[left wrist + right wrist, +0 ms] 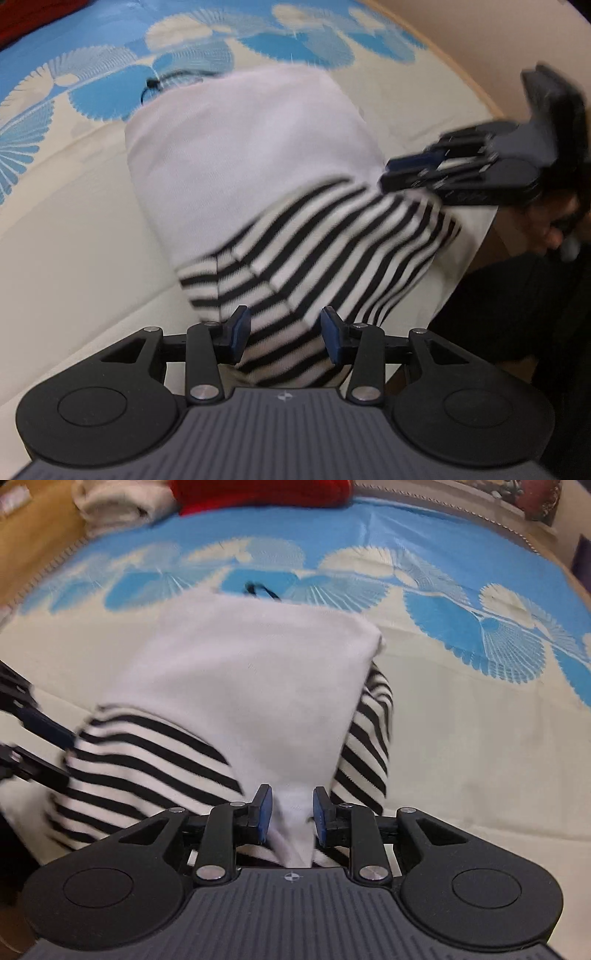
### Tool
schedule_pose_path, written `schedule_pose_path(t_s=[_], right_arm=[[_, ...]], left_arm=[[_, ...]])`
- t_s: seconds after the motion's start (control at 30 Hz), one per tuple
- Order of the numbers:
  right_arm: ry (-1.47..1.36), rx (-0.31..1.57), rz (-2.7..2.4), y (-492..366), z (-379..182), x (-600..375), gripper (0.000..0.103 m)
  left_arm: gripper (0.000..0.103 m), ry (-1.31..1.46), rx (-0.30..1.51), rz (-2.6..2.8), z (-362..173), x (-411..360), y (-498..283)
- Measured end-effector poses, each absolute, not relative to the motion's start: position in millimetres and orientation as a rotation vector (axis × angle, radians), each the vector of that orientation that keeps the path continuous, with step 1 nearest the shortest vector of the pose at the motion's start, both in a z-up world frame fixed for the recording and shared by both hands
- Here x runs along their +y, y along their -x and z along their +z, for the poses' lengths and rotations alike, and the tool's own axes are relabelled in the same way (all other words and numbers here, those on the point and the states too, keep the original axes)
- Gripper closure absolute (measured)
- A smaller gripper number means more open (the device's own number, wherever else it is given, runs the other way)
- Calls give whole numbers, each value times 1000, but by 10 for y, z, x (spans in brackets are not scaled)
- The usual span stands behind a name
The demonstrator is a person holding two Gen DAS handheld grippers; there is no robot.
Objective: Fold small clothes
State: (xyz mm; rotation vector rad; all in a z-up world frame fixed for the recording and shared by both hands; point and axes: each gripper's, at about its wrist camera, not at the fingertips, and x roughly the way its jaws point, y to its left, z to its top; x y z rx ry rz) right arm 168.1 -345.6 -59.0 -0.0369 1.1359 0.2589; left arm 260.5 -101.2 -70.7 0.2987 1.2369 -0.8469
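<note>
The garment [258, 192], white body with striped sleeves, lies part-folded on the patterned bedspread [55, 221]. Left gripper [284, 338] hovers jaws apart over a striped sleeve, nothing pinched. Right gripper [290, 816] has jaws apart too, white fabric between them but not pressed. Soft, light, floppy knit, likely to slump; best pinched at a hem or folded edge.
</note>
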Motion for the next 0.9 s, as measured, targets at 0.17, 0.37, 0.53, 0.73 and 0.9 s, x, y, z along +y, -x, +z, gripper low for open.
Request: schedule_pose_path(t_s=[0.17,0.37,0.53,0.73,0.9], right_arm=[[171,1299,335,-1526,-792,-3366,72],[-34,1153,203,-1603,-477,-3654,47],[-256,1104,70,-1751,-477,-3885,12],[-349,1191,42,-1915,-801,-3794,12],[-385,1254,26,-2083,-1057,-3797,10]], left_arm=[[58,-451,1270,-858,-887,-1077,-2512],[23,-141,1172,-766,-506,-808,-2890],[9,90,1217,-551,-671,-603,-3265],[9,309,1319,-524,-1097,-603,-3475],[9,490,1381,-501,-1435,-612,-3647]])
